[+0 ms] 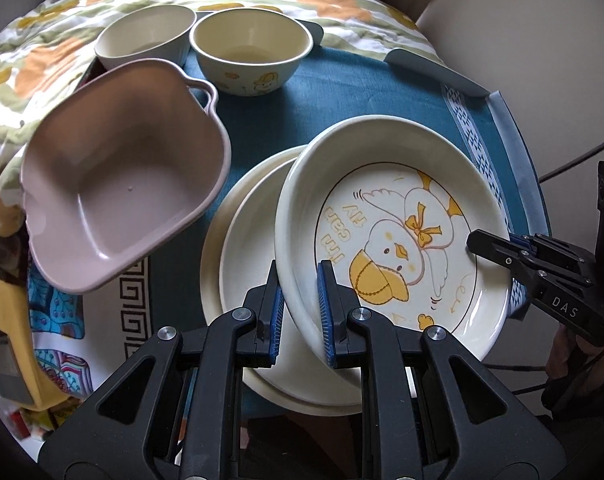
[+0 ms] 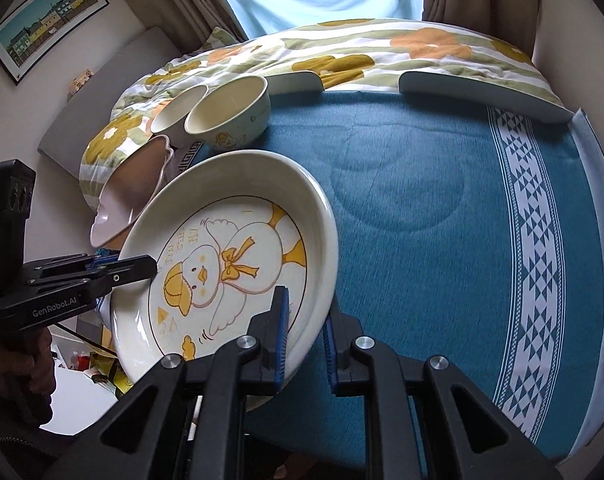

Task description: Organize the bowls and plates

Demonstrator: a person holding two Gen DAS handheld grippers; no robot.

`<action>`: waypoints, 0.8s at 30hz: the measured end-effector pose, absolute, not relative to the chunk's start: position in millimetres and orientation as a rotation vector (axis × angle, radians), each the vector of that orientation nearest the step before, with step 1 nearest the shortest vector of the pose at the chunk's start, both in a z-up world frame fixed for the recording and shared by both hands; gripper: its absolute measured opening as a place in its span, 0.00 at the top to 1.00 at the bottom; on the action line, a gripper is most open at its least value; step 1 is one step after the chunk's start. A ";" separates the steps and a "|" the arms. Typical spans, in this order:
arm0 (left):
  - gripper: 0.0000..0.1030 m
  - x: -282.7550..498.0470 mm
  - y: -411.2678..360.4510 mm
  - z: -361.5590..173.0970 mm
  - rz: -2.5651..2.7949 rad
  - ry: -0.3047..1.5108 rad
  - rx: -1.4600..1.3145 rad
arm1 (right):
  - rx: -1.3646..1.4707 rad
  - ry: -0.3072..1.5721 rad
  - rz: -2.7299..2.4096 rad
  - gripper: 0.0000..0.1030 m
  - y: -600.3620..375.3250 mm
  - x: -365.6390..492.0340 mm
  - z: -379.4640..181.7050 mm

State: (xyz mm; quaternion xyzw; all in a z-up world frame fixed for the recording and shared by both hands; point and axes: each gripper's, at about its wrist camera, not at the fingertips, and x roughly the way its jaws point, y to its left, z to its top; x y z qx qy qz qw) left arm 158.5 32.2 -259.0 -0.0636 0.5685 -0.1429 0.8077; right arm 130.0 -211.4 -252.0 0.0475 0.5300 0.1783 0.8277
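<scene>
A cream plate with a yellow duck drawing [image 1: 402, 232] is held tilted over a plain cream plate [image 1: 237, 248] on the blue cloth. My left gripper [image 1: 299, 308] is shut on the duck plate's left rim. My right gripper [image 2: 306, 336] is shut on its opposite rim; it also shows in the left wrist view [image 1: 498, 248]. The duck plate fills the right wrist view [image 2: 229, 256], with the left gripper [image 2: 141, 270] at its far edge. A pink heart-shaped bowl [image 1: 117, 184] sits tilted at the left. Two cream bowls [image 1: 149, 36] [image 1: 251, 48] stand behind it.
The blue cloth [image 2: 442, 208] with a white patterned band covers the table. A flowered quilt [image 2: 342, 52] lies beyond the far edge. Two pale blue rim pieces [image 2: 482, 88] border the back. A framed picture [image 2: 45, 28] hangs on the left wall.
</scene>
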 end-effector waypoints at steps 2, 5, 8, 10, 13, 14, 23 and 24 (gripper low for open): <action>0.86 158.7 34.4 -261.9 -0.319 1.221 -0.123 | 0.099 1.124 0.360 0.86 -208.2 124.8 -253.5; 0.86 160.9 36.6 -266.6 -0.329 1.226 -0.103 | 0.088 1.120 0.339 0.86 -203.2 119.5 -254.4; 0.86 163.7 37.6 -272.1 -0.333 1.230 -0.092 | 0.077 1.115 0.320 0.86 -198.7 117.5 -253.6; 0.86 165.7 38.1 -274.6 -0.331 1.236 -0.087 | 0.078 1.112 0.316 0.86 -197.4 116.6 -253.6; 0.86 167.2 35.9 -278.3 -0.327 1.239 -0.062 | 0.076 1.117 0.310 0.86 -194.9 115.6 -253.3; 0.86 167.2 35.1 -279.7 -0.326 1.240 -0.057 | 0.067 1.119 0.307 0.86 -193.9 115.4 -253.2; 0.86 167.0 28.3 -281.4 -0.329 1.230 -0.003 | 0.046 1.133 0.305 0.86 -192.7 113.2 -254.9; 0.86 166.2 26.8 -280.9 -0.325 1.226 0.012 | 0.037 1.134 0.305 0.86 -191.9 112.6 -255.2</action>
